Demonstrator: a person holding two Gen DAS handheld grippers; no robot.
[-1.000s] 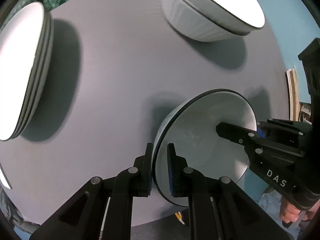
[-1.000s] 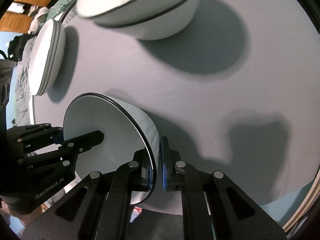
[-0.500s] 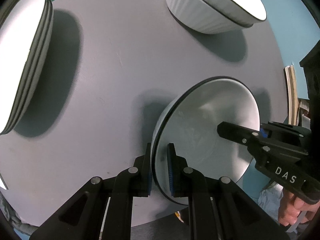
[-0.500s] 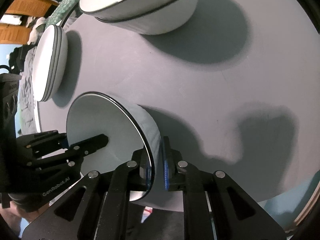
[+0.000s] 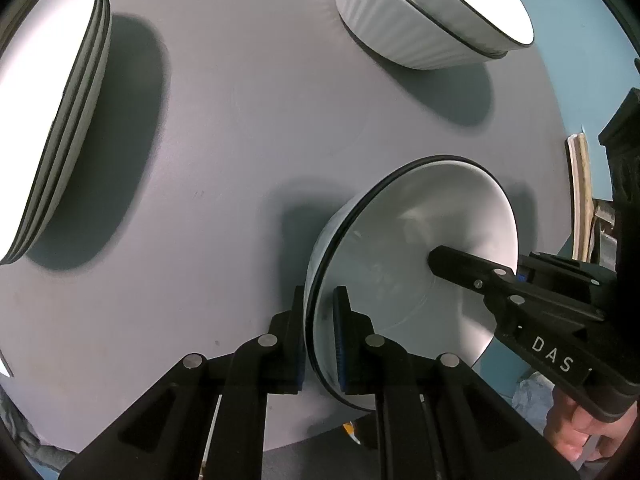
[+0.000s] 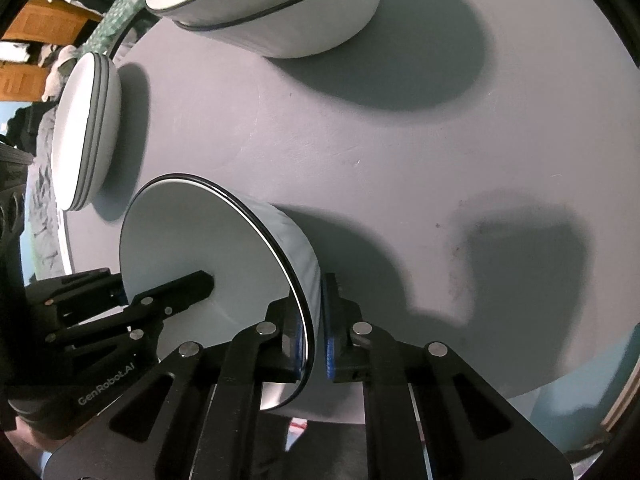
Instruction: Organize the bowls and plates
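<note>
While both pinch its rim, the small bowl (image 5: 420, 240) sits near the front edge of the round grey desk (image 5: 240, 140). One side is squeezed tight by the left hand-held gripper (image 5: 320, 336), and the right hand-held gripper (image 6: 312, 332) squeezes the other side. A big bowl (image 5: 420, 20) stands at the back, well apart. Plates (image 5: 48, 120) are stacked far left.

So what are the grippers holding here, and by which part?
Both hold one bowl by its rim: the left gripper and the right gripper clamp opposite edges.
</note>
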